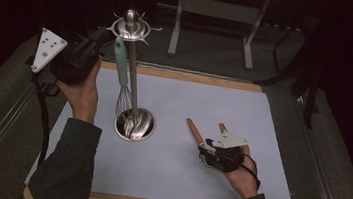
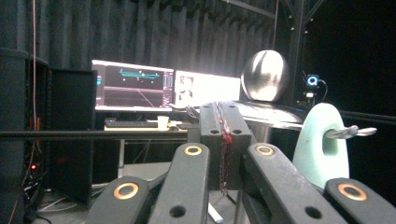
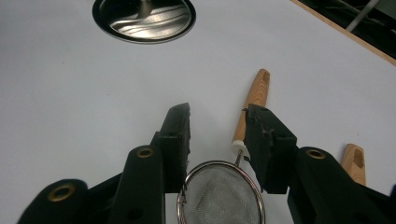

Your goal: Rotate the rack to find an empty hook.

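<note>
A steel utensil stand rises from a round base on the white mat. A whisk with a mint-green handle hangs from one of its top hooks. My left gripper is held up beside the stand's top, jaws shut with nothing in them. The mint handle with the hook through its hole sits just right of them. My right gripper rests low over a mesh strainer, jaws open. The strainer's wooden handle runs past the right jaw.
A second wooden handle lies right of the strainer on the mat. The stand's ball top is close to the left jaws. Lit monitors and a metal frame stand beyond the table.
</note>
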Demonstrator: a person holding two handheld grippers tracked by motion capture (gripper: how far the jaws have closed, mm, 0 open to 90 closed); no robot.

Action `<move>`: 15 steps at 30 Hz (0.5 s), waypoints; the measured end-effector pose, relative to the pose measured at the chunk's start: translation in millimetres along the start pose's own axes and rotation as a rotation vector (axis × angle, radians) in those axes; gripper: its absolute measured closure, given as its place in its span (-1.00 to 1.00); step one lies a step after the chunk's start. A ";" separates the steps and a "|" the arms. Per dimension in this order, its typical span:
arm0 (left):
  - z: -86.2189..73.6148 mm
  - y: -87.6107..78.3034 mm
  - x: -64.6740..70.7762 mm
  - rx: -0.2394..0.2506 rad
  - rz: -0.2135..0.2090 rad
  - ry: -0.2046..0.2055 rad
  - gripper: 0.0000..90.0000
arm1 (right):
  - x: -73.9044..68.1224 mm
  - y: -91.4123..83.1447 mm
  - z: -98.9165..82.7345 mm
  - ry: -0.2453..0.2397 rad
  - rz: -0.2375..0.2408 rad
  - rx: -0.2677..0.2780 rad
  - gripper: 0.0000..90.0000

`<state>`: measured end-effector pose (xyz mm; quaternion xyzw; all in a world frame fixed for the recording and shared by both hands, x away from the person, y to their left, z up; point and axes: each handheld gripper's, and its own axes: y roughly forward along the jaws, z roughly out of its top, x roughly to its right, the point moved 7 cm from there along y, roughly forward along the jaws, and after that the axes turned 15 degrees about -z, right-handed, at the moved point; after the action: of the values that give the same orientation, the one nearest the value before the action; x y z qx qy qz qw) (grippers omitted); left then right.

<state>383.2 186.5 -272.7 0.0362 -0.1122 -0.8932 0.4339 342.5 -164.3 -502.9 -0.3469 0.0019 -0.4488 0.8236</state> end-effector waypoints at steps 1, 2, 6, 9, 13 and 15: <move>0.0 0.0 0.0 0.000 0.000 0.000 1.00 | 0.1 0.1 -0.1 -0.002 -0.002 -0.001 0.34; 0.1 1.0 -2.3 -0.008 0.011 0.004 1.00 | 0.3 0.0 -0.2 -0.001 -0.002 -0.001 0.34; 0.7 3.9 -6.2 -0.021 0.028 0.007 1.00 | 1.4 -0.3 -0.5 0.000 -0.002 -0.001 0.34; 1.0 5.5 -7.4 -0.026 0.032 0.006 1.00 | 1.6 -0.8 -0.3 0.002 -0.002 -0.001 0.34; 1.3 9.0 -10.2 -0.036 0.038 0.004 1.00 | 1.6 0.0 -0.7 -0.003 -0.004 0.000 0.34; 1.3 10.3 -11.1 -0.039 0.040 0.000 1.00 | 1.8 0.3 -0.9 -0.006 -0.007 -0.002 0.34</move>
<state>397.8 189.2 -269.4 0.0257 -0.0955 -0.8864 0.4523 343.5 -166.1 -503.2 -0.3491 -0.0012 -0.4507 0.8216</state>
